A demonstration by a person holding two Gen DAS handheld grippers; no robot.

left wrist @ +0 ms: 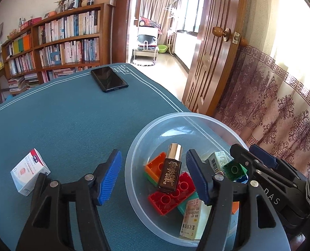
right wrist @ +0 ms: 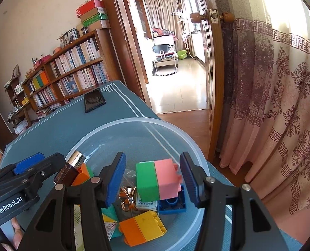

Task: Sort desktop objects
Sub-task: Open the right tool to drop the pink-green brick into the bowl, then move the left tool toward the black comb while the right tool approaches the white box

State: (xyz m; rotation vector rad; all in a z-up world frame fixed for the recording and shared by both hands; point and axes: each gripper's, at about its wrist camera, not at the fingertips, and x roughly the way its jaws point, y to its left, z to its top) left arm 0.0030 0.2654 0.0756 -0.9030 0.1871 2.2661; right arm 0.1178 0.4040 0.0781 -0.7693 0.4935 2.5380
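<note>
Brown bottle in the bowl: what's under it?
The brown bottle lies inside the clear bowl, resting across the red brick and an orange-and-green brick. What lies beneath the bottle's middle is covered.

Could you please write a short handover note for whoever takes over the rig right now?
Left gripper: open, empty, over the clear plastic bowl.
Right gripper: open around the green-and-pink toy brick in the bowl; contact unclear.
Done: brown cosmetic bottle with gold cap, toy bricks and small cartons lie in the bowl.
Left: white-and-red small box and black phone remain on the blue table mat.
</note>
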